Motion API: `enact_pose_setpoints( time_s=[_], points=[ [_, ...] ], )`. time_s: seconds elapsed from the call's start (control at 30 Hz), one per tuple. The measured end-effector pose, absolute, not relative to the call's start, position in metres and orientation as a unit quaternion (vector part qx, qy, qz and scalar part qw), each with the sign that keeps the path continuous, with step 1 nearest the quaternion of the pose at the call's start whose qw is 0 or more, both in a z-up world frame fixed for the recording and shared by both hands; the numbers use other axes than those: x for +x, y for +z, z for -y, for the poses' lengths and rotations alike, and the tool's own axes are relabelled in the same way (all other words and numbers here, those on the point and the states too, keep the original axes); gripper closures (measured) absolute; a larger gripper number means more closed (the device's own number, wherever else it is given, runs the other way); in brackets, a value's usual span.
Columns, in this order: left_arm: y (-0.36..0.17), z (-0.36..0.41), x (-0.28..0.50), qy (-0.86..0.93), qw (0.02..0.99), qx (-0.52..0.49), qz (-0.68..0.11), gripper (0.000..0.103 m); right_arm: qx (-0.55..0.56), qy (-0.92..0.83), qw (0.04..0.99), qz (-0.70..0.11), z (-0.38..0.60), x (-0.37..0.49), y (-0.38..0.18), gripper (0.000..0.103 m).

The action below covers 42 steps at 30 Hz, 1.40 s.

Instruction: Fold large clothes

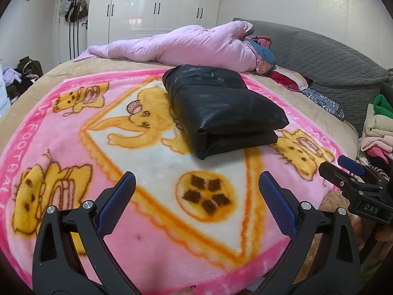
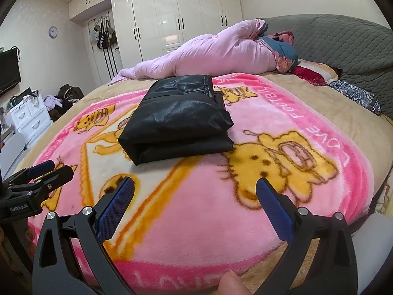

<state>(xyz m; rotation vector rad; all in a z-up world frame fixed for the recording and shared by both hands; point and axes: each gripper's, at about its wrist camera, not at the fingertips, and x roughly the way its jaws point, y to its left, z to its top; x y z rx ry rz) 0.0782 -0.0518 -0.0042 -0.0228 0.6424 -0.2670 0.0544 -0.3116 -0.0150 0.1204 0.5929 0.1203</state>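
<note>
A black leather-like garment (image 1: 221,108) lies folded in a thick rectangular bundle on a pink cartoon blanket (image 1: 157,255); it also shows in the right wrist view (image 2: 179,118). My left gripper (image 1: 196,179) is open and empty, hovering over the blanket in front of the bundle. My right gripper (image 2: 195,184) is open and empty, also in front of the bundle. The right gripper shows at the right edge of the left wrist view (image 1: 343,169), and the left gripper at the left edge of the right wrist view (image 2: 51,169). Neither touches the garment.
A rolled pink quilt (image 1: 176,44) lies across the bed behind the bundle, with pillows (image 1: 289,78) and a grey headboard (image 1: 326,56) beyond. A pile of folded clothes (image 1: 378,132) sits to the right. White wardrobes (image 2: 179,19) and a white drawer unit (image 2: 29,118) stand further back.
</note>
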Motion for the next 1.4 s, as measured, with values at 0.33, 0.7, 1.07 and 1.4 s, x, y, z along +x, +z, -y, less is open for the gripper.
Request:
enact_pose_setpoints(
  time_s=[0.33, 0.7, 1.07, 1.4],
  points=[
    [-0.0042, 0.0509, 0.0796, -0.129, 0.94, -0.011, -0.316, 0.009, 0.06, 0.059, 0.953, -0.291, 0.3111, 0.0542, -0.0148, 0.004],
    [-0.0043, 0.048, 0.0797, -0.124, 0.941, -0.012, -0.315, 0.009, 0.06, 0.059, 0.953, -0.292, 0.3116, 0.0542, -0.015, 0.004],
    [-0.0042, 0.0482, 0.0798, -0.125, 0.941, -0.011, -0.315, 0.009, 0.06, 0.059, 0.953, -0.292, 0.3108, 0.0533, -0.0153, 0.004],
    [-0.0026, 0.0473, 0.0791, -0.125, 0.941, -0.009, -0.315, 0.009, 0.06, 0.059, 0.953, -0.292, 0.3109, 0.0523, -0.0153, 0.004]
  ],
)
